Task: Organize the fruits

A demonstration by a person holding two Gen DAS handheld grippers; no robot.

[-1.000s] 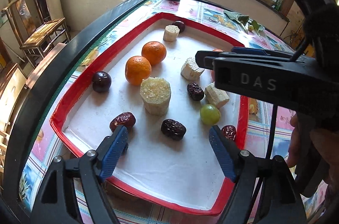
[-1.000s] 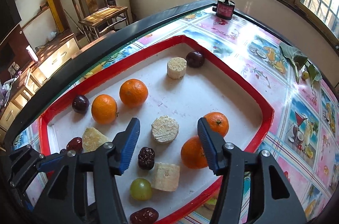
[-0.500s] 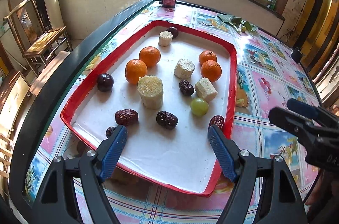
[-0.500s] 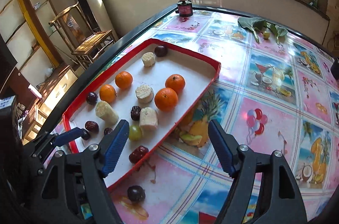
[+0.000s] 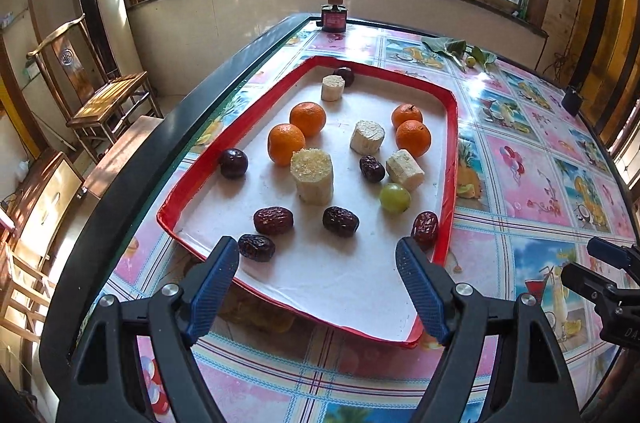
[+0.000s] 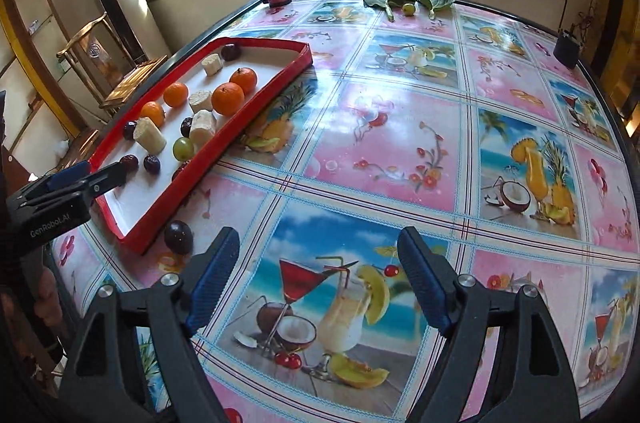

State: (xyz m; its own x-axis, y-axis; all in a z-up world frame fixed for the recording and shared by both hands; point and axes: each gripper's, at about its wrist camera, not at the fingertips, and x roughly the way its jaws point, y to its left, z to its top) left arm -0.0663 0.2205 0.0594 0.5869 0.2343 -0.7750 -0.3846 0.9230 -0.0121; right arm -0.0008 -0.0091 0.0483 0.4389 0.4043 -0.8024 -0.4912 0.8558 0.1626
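i am holding both the left hand-held gripper [image 5: 316, 279] and right hand-held gripper [image 6: 318, 273] wide and empty; the right's jaws have just been opening, freeing it for the stray plum [image 6: 178, 237] beside the tray [image 6: 208, 167].

My left tool [image 5: 316, 265] points down at a slant, and its two blue fingers [image 5: 214, 281] stand wide apart with nothing between them. My right tool [image 6: 320, 269] tilts down too. Its jaws have just been opening and hold nothing. Each tool shows at the edge of the other's view, well apart.
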